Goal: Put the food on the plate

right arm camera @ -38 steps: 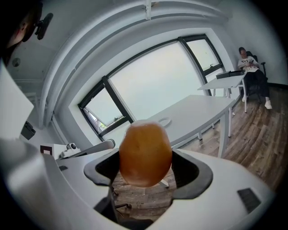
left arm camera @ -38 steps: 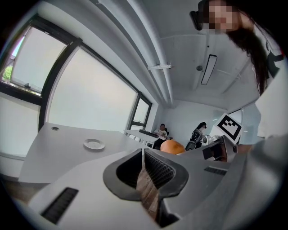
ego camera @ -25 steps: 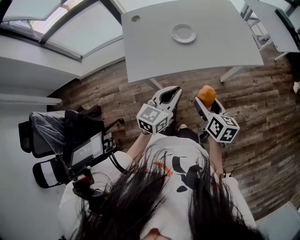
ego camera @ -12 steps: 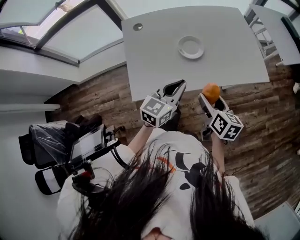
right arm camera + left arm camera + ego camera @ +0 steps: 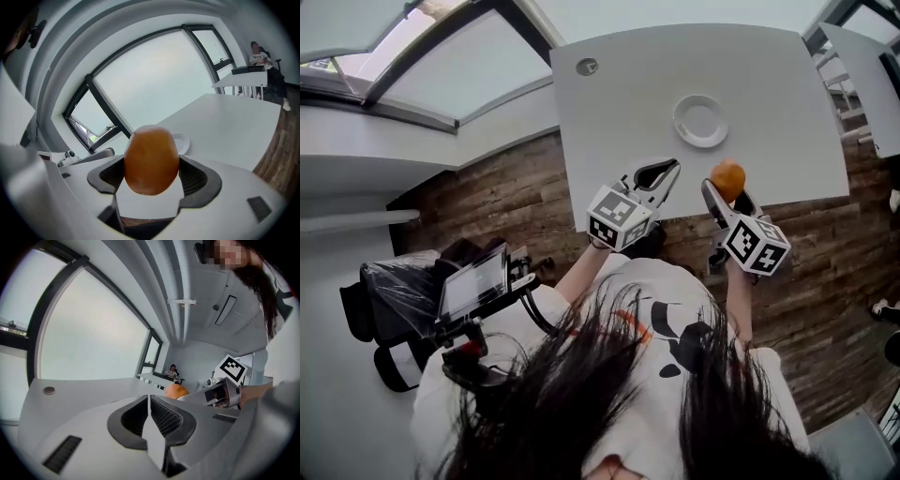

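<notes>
An orange, egg-shaped piece of food point(image 5: 727, 178) point(image 5: 151, 159) sits clamped in my right gripper point(image 5: 729, 186), held over the near edge of the white table point(image 5: 628, 103). The same food point(image 5: 176, 391) peeks past the left jaws in the left gripper view. A small white plate point(image 5: 700, 121) point(image 5: 182, 143) lies on the table beyond the food, with nothing on it. My left gripper point(image 5: 661, 174) point(image 5: 148, 405) hovers beside the right one, jaws pressed together and holding nothing.
A round grommet point(image 5: 587, 67) point(image 5: 48, 390) is set in the table's far left corner. Another table point(image 5: 867, 75) stands to the right. An office chair and a device with a screen point(image 5: 473, 292) stand at left on the wooden floor. A person sits far off at a desk point(image 5: 258, 56).
The table and plate have drawn closer and lower in the head view. Both grippers now reach the table's near edge, the right one still carrying the orange food.
</notes>
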`<state>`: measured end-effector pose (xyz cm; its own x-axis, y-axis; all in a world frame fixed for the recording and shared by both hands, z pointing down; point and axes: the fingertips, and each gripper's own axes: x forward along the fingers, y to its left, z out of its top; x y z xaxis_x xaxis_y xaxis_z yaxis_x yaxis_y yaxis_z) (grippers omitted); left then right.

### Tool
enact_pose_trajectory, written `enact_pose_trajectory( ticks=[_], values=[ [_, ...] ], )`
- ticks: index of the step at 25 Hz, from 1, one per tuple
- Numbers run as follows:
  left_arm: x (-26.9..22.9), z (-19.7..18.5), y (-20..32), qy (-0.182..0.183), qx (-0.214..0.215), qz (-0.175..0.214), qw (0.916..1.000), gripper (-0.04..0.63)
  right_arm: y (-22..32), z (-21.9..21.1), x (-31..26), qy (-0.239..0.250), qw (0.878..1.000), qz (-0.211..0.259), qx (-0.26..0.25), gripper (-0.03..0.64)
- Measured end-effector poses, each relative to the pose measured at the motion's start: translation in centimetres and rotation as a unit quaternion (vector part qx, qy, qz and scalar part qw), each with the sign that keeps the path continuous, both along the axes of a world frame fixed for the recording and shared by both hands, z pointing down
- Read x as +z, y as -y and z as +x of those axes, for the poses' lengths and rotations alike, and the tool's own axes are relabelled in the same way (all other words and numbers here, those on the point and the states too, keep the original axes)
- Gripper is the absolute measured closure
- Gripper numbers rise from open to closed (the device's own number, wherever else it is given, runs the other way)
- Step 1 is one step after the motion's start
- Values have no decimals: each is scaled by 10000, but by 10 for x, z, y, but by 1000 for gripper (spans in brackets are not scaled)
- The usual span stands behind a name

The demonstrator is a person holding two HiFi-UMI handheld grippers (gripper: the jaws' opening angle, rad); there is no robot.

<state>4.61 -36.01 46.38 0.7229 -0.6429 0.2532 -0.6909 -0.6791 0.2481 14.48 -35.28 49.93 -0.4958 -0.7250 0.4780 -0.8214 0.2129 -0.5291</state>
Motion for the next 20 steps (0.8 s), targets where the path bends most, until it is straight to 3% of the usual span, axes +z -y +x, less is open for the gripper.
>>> enact_pose_trajectory(
  ticks=[4,10,15,20],
  values=[
    [13,-29,38,-91,-45,-187,9998,589,46,-26,15,-286,9995,-131,-88,255],
    [27,-40,61,-173,-86,-385,9991,591,97,-34,43,-798,9959,-317,-299,255],
    [39,-31,51,-93,38,-441,9990,591,117,-29,69,-1326,9883,-406,-634,255],
    [48,-41,77,-131,91,-608,9980,591,168,-48,100,-1775,9764,-591,-1077,255]
  ],
)
